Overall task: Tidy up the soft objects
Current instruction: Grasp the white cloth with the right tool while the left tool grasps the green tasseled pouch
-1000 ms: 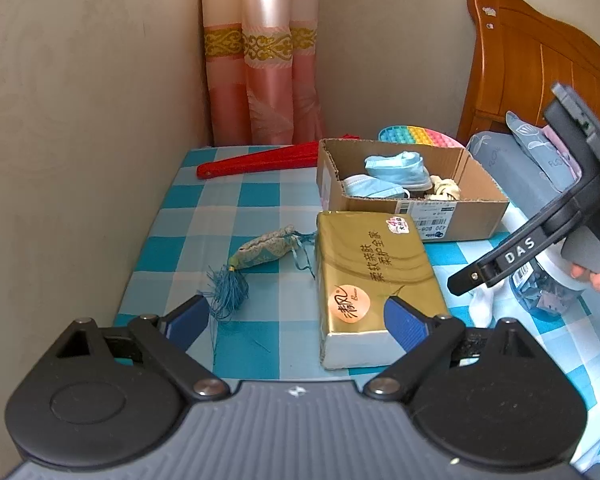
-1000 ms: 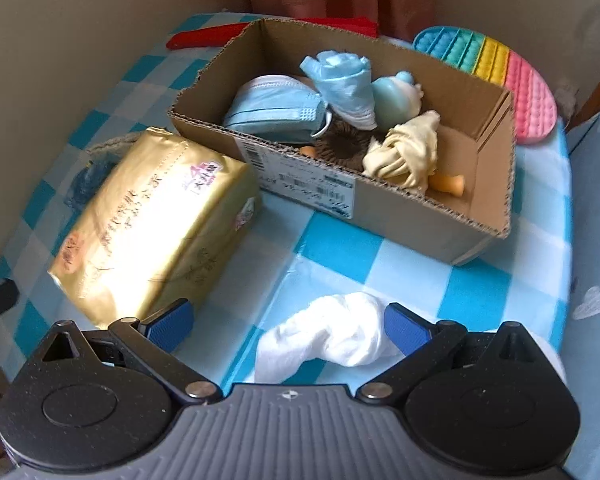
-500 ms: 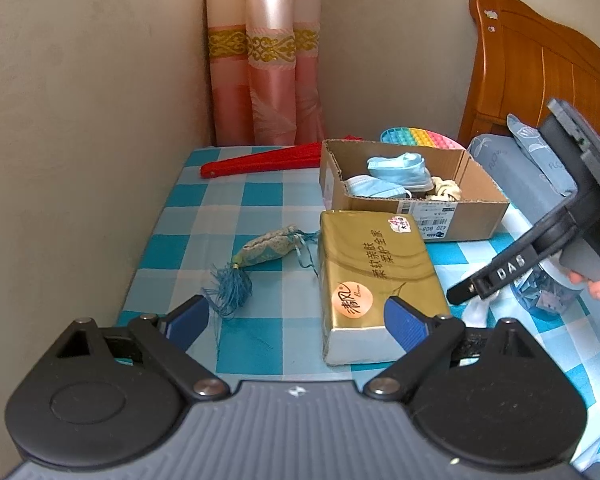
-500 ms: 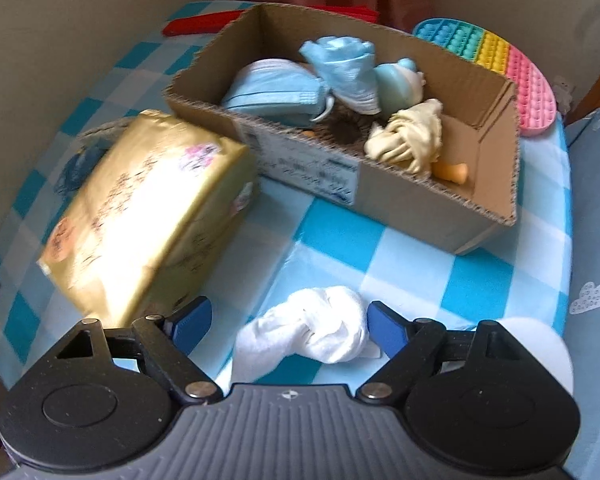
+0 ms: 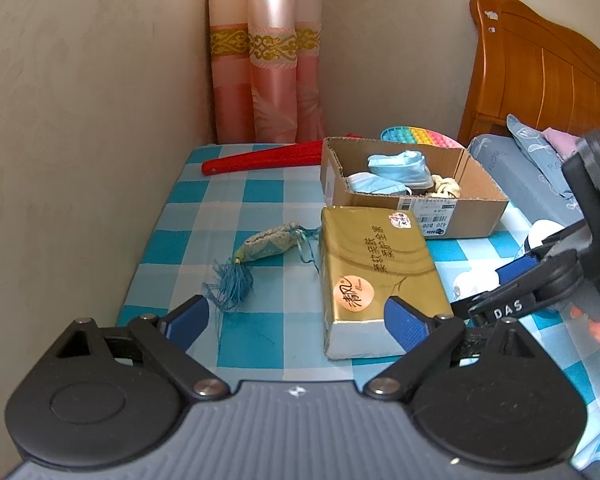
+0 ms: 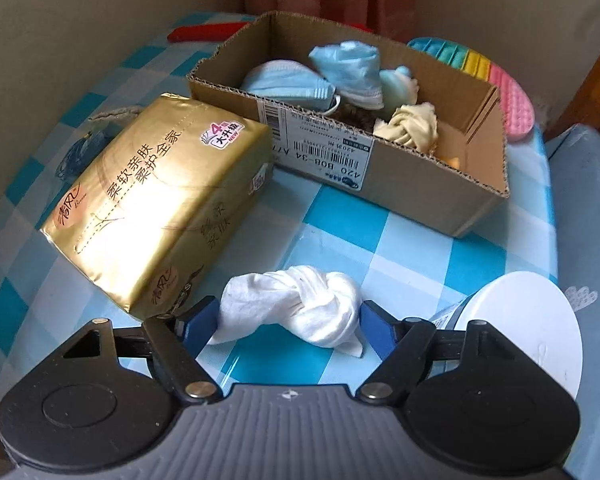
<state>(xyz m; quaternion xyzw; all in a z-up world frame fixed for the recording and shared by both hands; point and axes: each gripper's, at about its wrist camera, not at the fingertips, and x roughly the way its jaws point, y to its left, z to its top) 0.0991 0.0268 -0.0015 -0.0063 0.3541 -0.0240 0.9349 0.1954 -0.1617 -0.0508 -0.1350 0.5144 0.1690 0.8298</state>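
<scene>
A white knotted cloth (image 6: 296,304) lies on the blue checked tablecloth (image 6: 400,256). My right gripper (image 6: 288,322) straddles it and its jaws are closing. The blue pads (image 6: 198,322) stand right at the cloth's two ends, and the cloth does not look squeezed. Beyond it stands an open cardboard box (image 6: 420,196) holding blue face masks (image 6: 292,82) and a cream knotted cloth (image 6: 410,128). My left gripper (image 5: 296,316) hangs open over the table's near edge, holding nothing. A green sachet with a blue tassel (image 5: 266,242) lies ahead of it.
A gold tissue pack (image 5: 376,264) lies between sachet and white cloth. A white-lidded jar (image 6: 520,328) stands just right of my right gripper. A red folded fan (image 5: 260,158) and a rainbow bubble mat (image 5: 420,138) lie behind the box. Walls bound the table at left and back; a bed pillow (image 5: 532,184) lies to the right.
My right gripper has come down and forward over the white cloth, and its jaws have narrowed from wide open to the cloth's ends. The left gripper has stayed still.
</scene>
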